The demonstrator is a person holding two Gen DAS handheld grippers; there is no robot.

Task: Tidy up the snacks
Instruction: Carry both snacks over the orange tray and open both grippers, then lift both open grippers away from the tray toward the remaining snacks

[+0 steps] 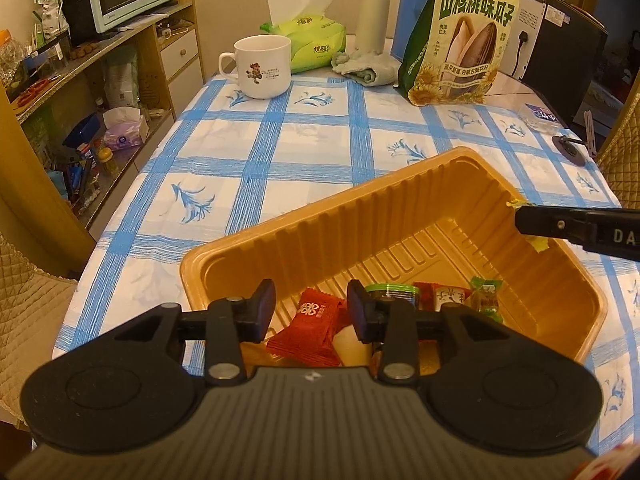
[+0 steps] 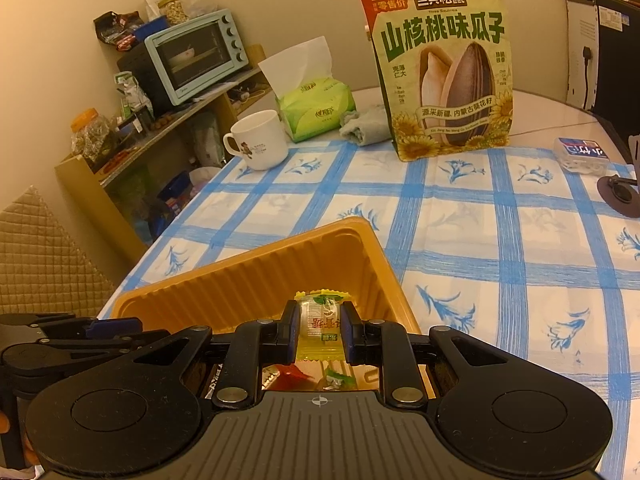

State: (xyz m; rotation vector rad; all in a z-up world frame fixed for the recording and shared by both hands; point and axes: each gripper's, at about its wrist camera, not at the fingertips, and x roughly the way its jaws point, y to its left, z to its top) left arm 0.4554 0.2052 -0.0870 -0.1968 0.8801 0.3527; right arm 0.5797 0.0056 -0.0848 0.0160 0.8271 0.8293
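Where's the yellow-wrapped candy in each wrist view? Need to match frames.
Left wrist: the yellow-wrapped candy shows only as yellow edges around the right gripper, at the right edge, over the orange tray.
Right wrist: lower centre, clamped between the jaws, above the tray.
Shared landmark: sunflower seed bag, standing beyond the tray.

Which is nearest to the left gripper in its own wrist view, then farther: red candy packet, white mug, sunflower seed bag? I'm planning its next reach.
From the left gripper:
1. Red candy packet, in the orange tray, right below the fingertips.
2. White mug, far left on the tablecloth.
3. Sunflower seed bag, far right, standing upright; roughly as far as the mug, too close to call.
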